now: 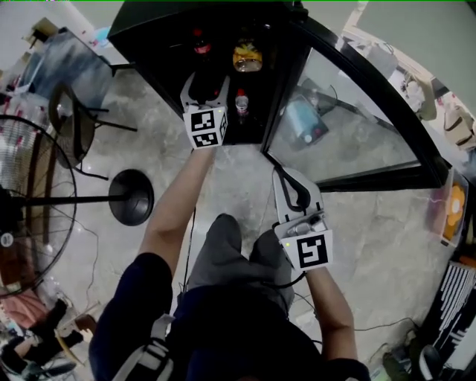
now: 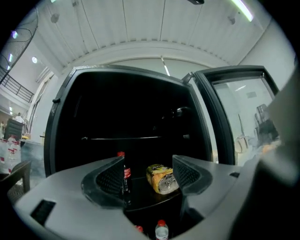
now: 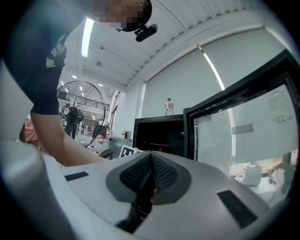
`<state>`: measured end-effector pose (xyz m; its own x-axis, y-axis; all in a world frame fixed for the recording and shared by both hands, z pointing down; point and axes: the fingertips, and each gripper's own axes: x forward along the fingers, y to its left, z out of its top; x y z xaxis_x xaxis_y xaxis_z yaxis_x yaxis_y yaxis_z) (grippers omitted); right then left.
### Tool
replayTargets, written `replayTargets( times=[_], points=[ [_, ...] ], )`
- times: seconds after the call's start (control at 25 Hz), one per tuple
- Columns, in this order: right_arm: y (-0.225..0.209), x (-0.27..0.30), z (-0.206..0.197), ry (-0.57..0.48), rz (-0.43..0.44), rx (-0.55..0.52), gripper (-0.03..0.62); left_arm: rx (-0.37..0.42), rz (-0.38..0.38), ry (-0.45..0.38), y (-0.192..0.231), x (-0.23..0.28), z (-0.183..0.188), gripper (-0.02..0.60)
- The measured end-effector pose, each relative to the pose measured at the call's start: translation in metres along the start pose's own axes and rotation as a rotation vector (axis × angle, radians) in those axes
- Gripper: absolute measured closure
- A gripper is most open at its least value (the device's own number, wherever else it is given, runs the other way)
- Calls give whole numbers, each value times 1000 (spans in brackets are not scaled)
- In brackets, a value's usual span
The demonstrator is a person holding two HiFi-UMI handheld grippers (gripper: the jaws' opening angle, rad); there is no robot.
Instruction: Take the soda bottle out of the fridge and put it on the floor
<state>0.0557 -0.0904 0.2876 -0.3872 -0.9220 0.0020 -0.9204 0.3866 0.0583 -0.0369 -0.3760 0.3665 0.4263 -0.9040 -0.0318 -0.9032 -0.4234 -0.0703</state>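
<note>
The left gripper (image 2: 147,177) is pointing into the open fridge (image 2: 65,140), jaws spread and empty. The soda bottle (image 2: 125,174) is standing toward the shelf's (image 2: 150,196) left edge, beyond it. The reach is under way; next comes centring and closing. The right gripper (image 3: 151,177) is waiting clenched, empty.

No lettering can be read anywhere, not even on the label of the soda bottle (image 2: 125,172).

light: bright room, lit by ceiling strip lights (image 2: 241,8) overhead | dark: fridge (image 2: 131,117) inside nearly black, detail lost | glare: pale reflections across glass door (image 1: 349,126) | distortion: strong fisheye, black corners | blur: close foreground soft
</note>
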Motion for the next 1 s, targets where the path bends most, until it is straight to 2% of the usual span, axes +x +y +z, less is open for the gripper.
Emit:
replayTargets(
  times=[0.28, 0.52, 1.0],
  points=[
    [1, 22, -20, -12, 12, 14, 574, -7, 52, 56, 35, 50, -40, 268],
    [1, 31, -34, -28, 17, 12, 574, 31, 67, 78, 51, 84, -61, 261],
    [-2, 39, -54, -29, 21, 44, 574, -7, 129, 138, 86, 143, -82, 236]
  ],
)
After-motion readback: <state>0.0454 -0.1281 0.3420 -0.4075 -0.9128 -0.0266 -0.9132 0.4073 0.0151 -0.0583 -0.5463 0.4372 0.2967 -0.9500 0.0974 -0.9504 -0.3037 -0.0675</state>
